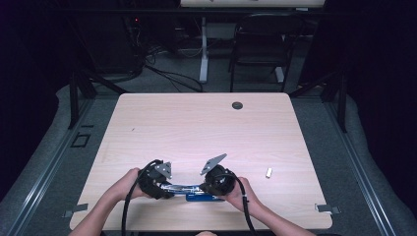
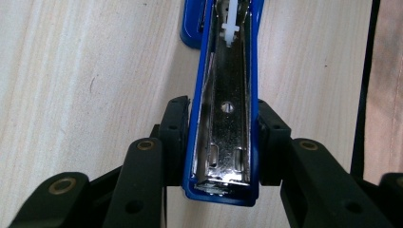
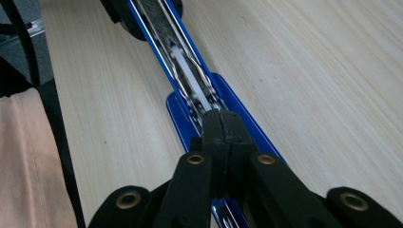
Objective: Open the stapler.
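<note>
A blue stapler [image 1: 196,197] lies swung open near the table's front edge, its metal staple channel facing up. My left gripper [image 1: 168,190] is shut on the sides of the stapler's blue arm [image 2: 228,95], one pad against each side [image 2: 175,124]. My right gripper [image 1: 205,189] comes from the other end. Its two jaws are shut tight against each other [image 3: 222,127], with the tips over the metal channel of the stapler [image 3: 190,83] and nothing seen between them. A white plastic pusher [image 3: 182,61] sits in the channel.
A small pale block [image 1: 269,172] lies on the wooden table [image 1: 196,128] to the right of my hands. A dark round grommet [image 1: 237,105] is near the far edge. A black chair [image 1: 260,39] and cables are beyond the table.
</note>
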Demonstrator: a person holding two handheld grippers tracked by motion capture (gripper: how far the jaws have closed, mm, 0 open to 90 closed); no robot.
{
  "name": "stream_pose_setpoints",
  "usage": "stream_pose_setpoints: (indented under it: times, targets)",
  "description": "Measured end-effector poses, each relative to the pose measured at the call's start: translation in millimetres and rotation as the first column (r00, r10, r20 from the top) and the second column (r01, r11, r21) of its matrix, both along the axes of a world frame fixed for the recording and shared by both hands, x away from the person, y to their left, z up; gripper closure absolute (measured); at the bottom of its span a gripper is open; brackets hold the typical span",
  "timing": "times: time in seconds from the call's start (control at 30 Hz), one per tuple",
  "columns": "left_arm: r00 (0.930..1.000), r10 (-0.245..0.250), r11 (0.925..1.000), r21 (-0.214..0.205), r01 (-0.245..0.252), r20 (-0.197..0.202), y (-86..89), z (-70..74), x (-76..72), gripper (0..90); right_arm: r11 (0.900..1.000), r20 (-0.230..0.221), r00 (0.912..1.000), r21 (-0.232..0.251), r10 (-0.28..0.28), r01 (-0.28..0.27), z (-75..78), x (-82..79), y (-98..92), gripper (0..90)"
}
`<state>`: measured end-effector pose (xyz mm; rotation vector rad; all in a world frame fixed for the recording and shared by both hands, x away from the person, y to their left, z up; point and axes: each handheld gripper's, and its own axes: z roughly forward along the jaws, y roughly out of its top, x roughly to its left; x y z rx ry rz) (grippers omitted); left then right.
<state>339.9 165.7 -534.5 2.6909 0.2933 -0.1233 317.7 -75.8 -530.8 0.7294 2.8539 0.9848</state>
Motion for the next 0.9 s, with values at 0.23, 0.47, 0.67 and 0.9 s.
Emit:
stream_pose_setpoints:
  times: [0.23,0.47,0.67,0.9]
  targets:
    - [0.9999,0.002,1.0000,-0.005,-0.002,0.013,0.1,-0.2,-0.7,64.0,0.9991,-0.019,0.9996,0.038,0.020,-0.020,-6.9,4.3,24.4,90.0]
    - [0.9995,-0.004,1.0000,0.000,0.004,0.032,-0.4,1.0,-1.7,63.8,0.9980,-0.017,0.9993,0.054,0.033,-0.032,-8.0,4.3,33.6,90.0]
    - [0.9986,-0.002,1.0000,0.005,0.001,0.052,-1.3,4.4,-3.2,62.6,0.9976,-0.025,0.9992,0.062,0.032,-0.031,-9.1,6.0,32.1,90.0]
    - [0.9990,0.007,1.0000,-0.001,-0.007,0.045,0.8,6.1,-2.2,59.0,0.9977,-0.035,0.9989,0.061,0.033,-0.030,-9.3,6.9,31.0,90.0]
